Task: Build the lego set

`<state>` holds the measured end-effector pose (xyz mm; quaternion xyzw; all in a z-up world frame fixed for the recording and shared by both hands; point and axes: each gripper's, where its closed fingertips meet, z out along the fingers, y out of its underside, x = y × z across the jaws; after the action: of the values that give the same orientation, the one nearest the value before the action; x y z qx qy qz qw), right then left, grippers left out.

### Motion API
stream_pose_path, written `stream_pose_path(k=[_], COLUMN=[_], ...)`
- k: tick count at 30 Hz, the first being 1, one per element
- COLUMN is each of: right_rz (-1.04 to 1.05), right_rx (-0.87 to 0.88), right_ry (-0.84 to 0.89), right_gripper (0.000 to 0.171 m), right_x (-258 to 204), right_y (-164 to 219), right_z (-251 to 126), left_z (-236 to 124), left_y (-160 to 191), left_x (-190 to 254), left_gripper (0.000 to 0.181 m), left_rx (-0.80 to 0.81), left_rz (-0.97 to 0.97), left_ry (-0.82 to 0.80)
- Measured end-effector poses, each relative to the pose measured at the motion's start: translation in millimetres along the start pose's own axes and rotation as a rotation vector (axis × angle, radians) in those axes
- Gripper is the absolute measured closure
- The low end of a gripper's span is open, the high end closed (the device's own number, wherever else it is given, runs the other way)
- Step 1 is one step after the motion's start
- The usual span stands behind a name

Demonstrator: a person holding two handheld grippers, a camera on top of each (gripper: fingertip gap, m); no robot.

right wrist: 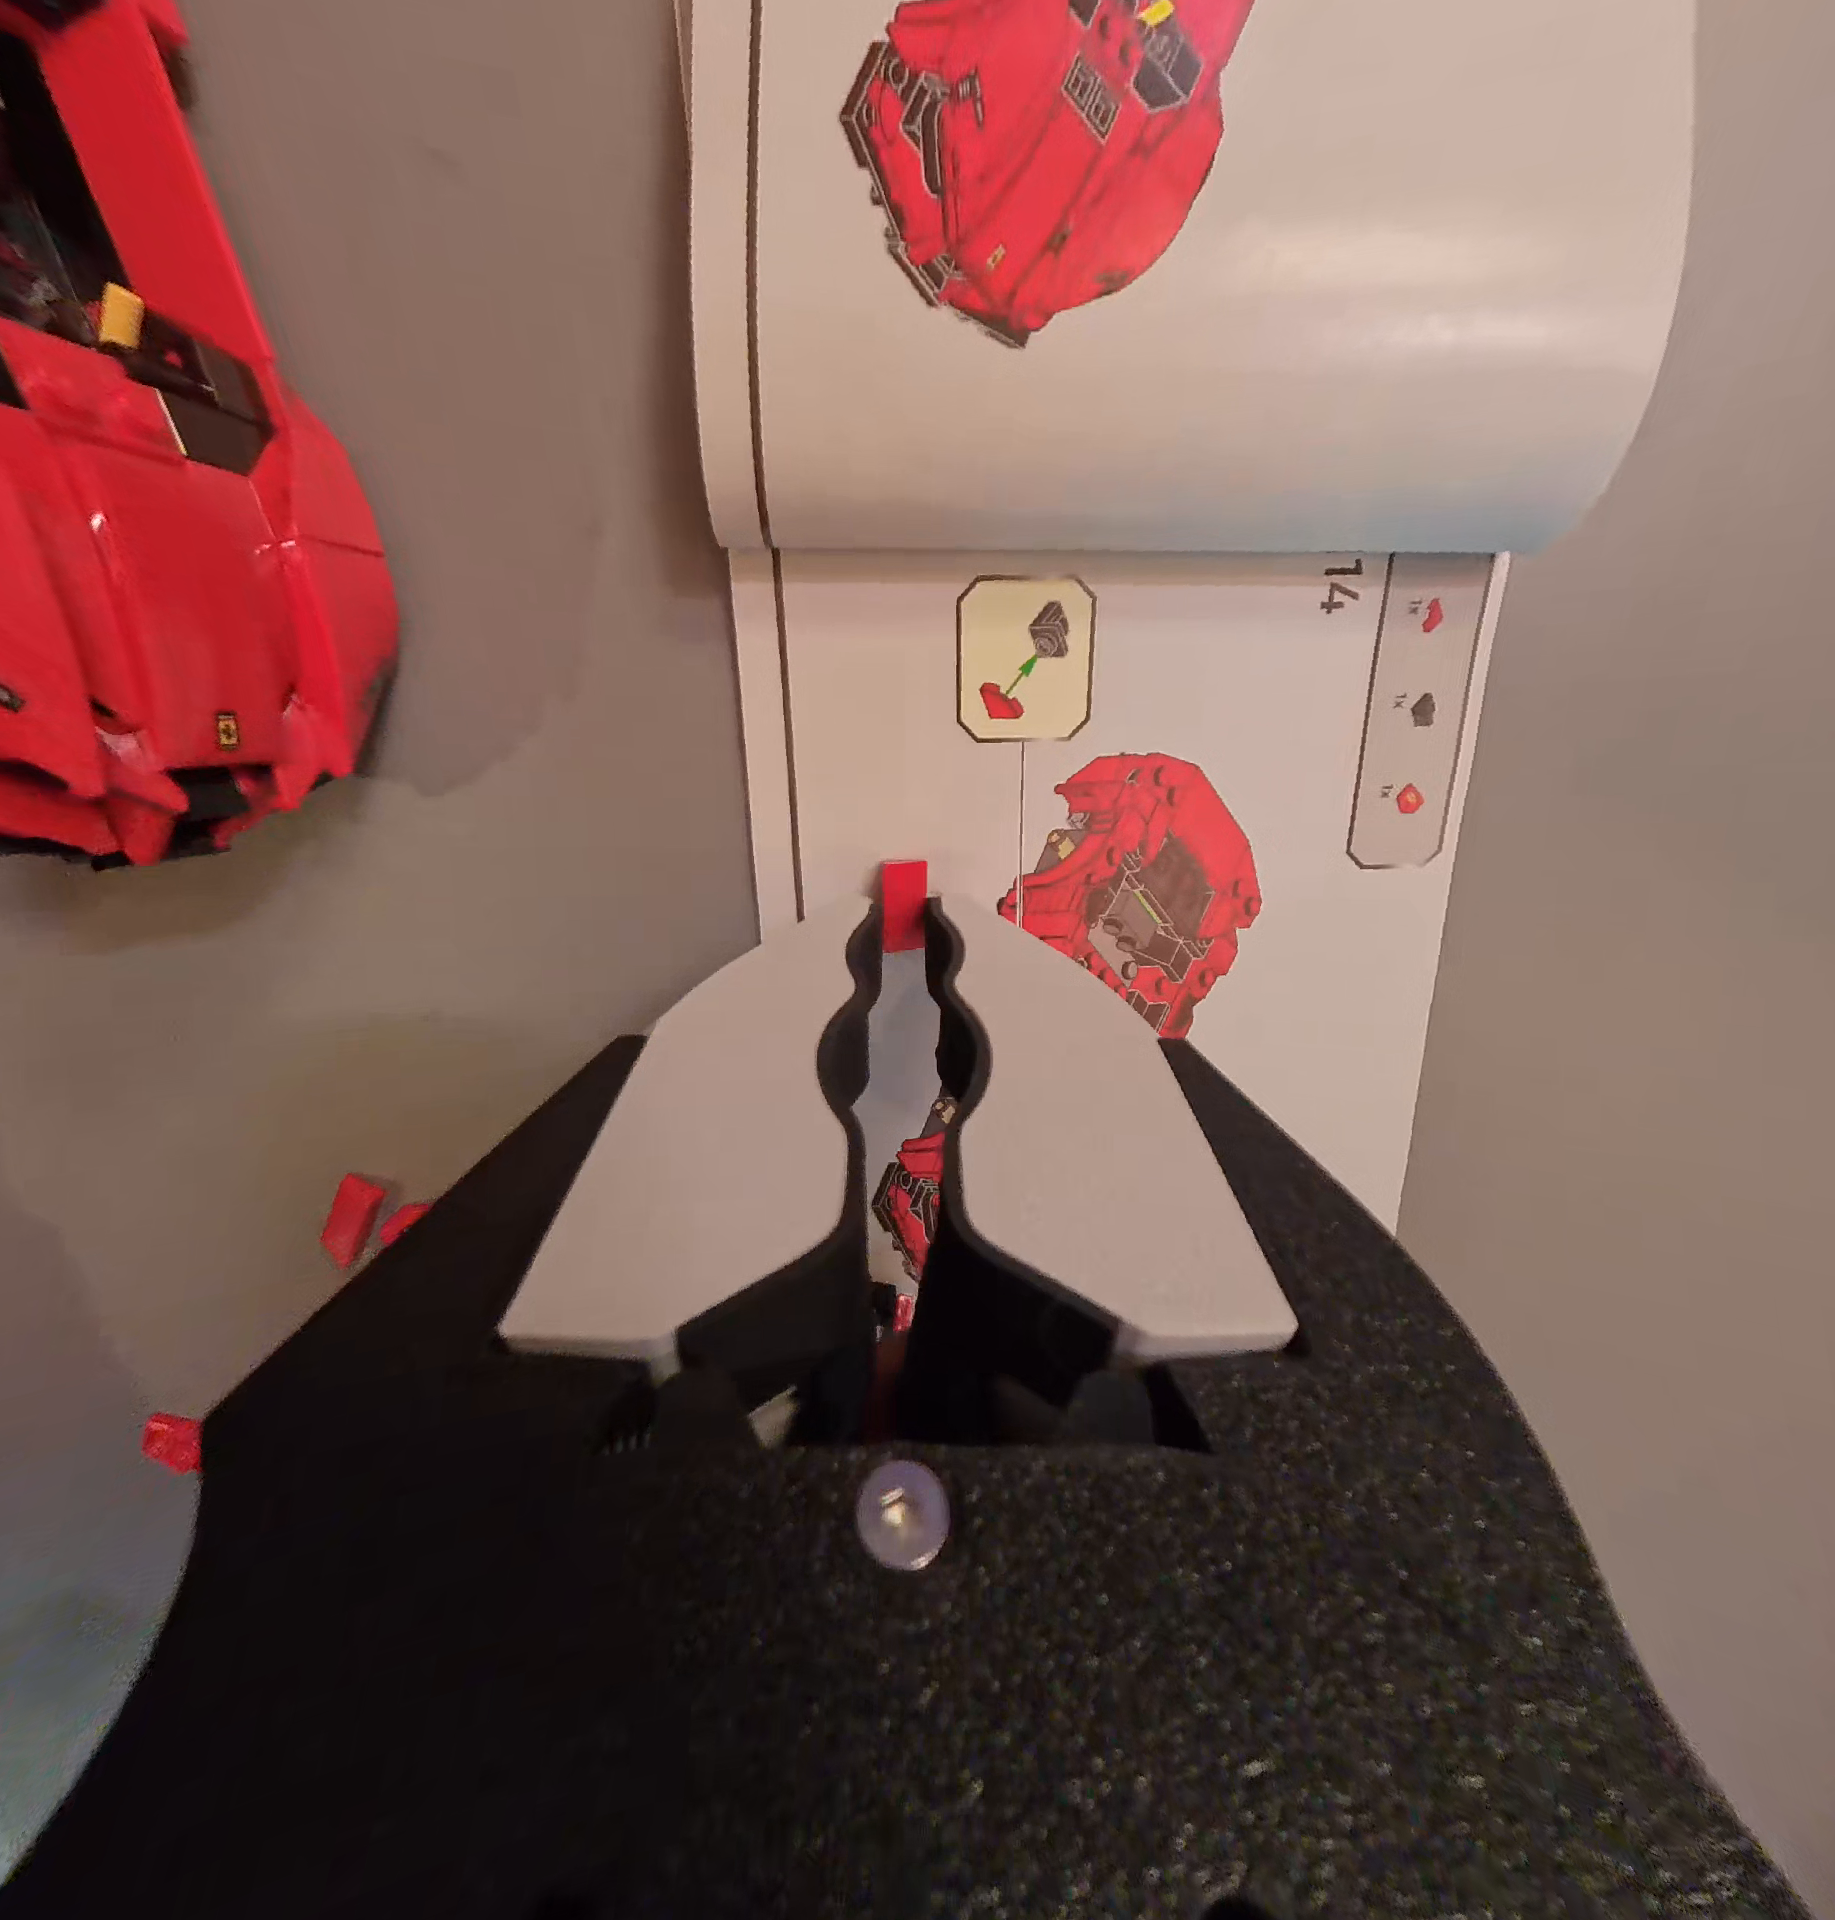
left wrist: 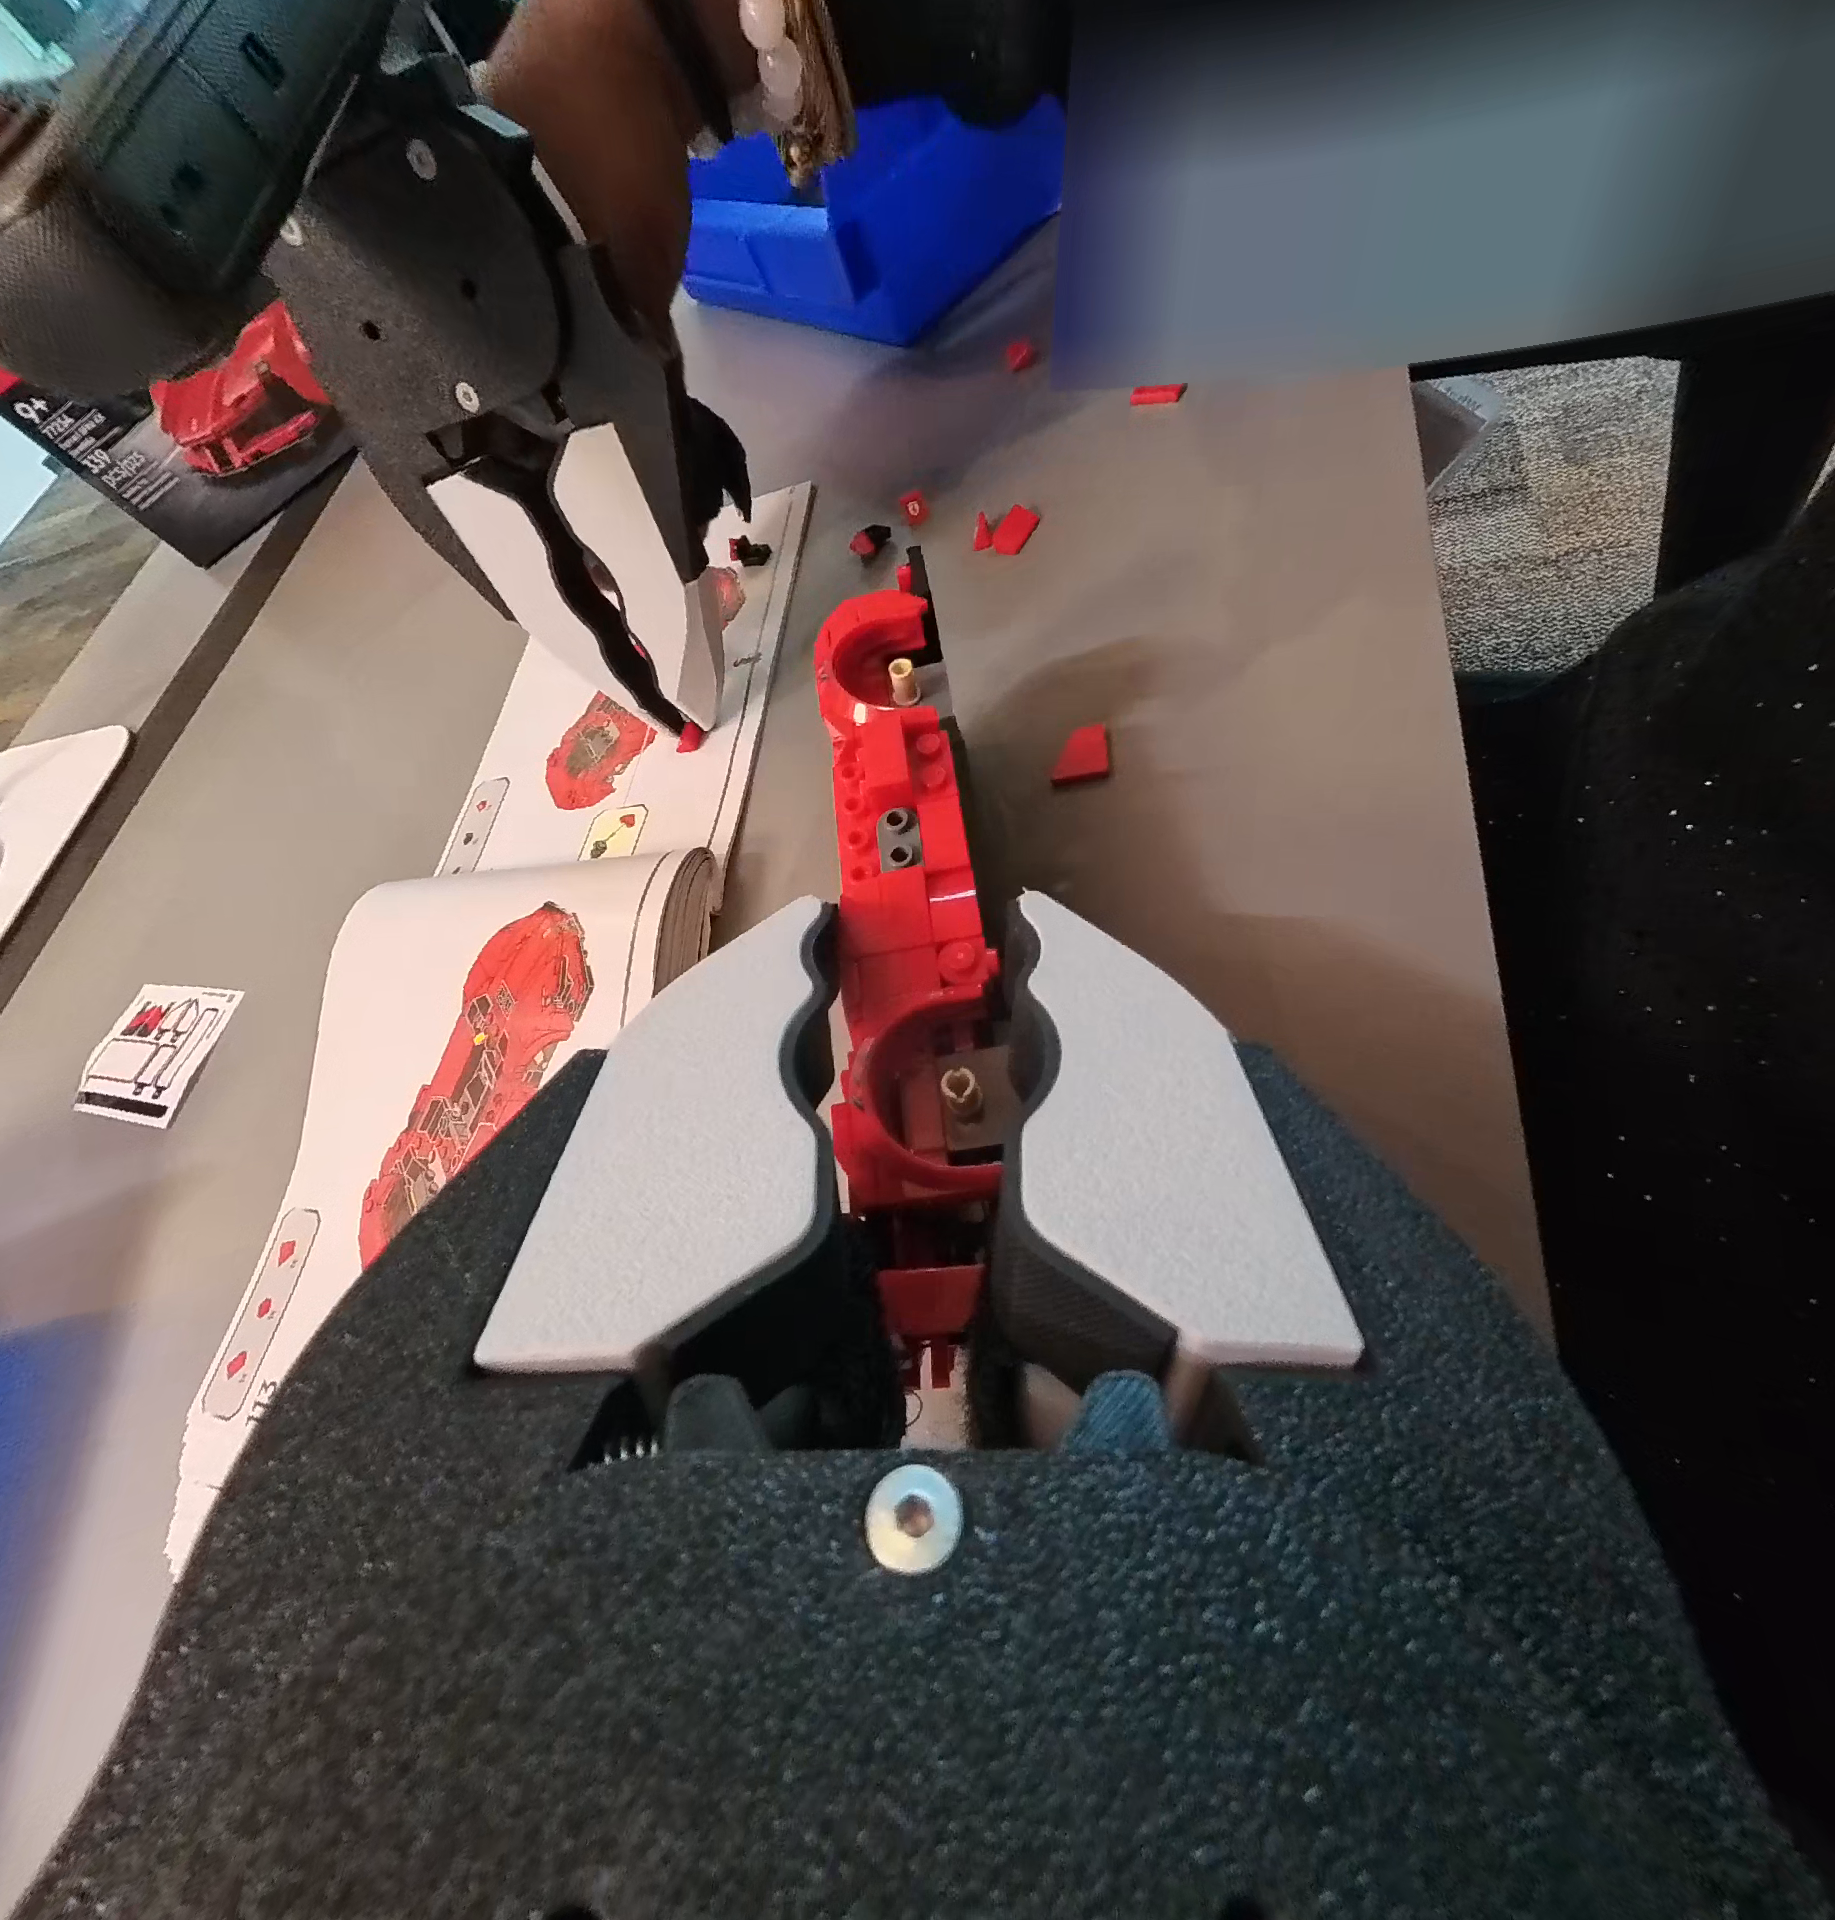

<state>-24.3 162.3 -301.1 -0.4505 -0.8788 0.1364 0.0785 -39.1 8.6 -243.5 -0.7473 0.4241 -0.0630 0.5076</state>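
My left gripper (left wrist: 918, 920) is shut on the red lego car (left wrist: 897, 821), which it holds on its side on the grey table (left wrist: 1256, 935), wheel arches up. The car also shows at the left of the right wrist view (right wrist: 134, 540). My right gripper (right wrist: 902, 914) is shut on a small red piece (right wrist: 904, 899) at its fingertips, over the open instruction booklet (right wrist: 1152, 644). In the left wrist view the right gripper (left wrist: 689, 727) points down at the booklet (left wrist: 601, 769) with the red piece (left wrist: 691, 739) at its tip.
Several small red pieces (left wrist: 1081, 753) lie loose on the table beyond the car. A blue bin (left wrist: 871, 229) stands at the back, the set's box (left wrist: 206, 436) at the far left, a sticker sheet (left wrist: 160, 1049) left of the booklet. The table edge runs along the right. About 15 centimeters separates my left fingertips from my right.
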Motion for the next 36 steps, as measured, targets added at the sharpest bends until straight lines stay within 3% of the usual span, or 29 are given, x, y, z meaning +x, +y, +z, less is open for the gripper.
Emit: stream_pose_path(k=[10,14,18,25,36], right_rz=[-0.016,-0.053,-0.067,-0.116,-0.146], right_rx=[0.104,0.237,0.353,0.173,-0.006], right_ry=[0.031,-0.014,-0.166,-0.162,-0.201], right_gripper=[0.163,0.163,0.164,0.163,0.163], right_x=[-6,-38,-90,-99,-98], right_y=[-12,-54,-103,-113,-110], right_z=[-16,-46,-65,-38,-32], left_z=[0,0,1,3,3], left_y=[1,1,0,-1,-2], left_x=[-2,-3,-2,-1,-1], left_gripper=[0.151,0.151,0.151,0.151,0.151], left_rx=[0.001,0.002,0.006,0.004,0.005], left_rz=[-0.006,-0.026,-0.046,-0.041,-0.036], left_ry=[0.005,0.011,0.020,0.021,0.015])
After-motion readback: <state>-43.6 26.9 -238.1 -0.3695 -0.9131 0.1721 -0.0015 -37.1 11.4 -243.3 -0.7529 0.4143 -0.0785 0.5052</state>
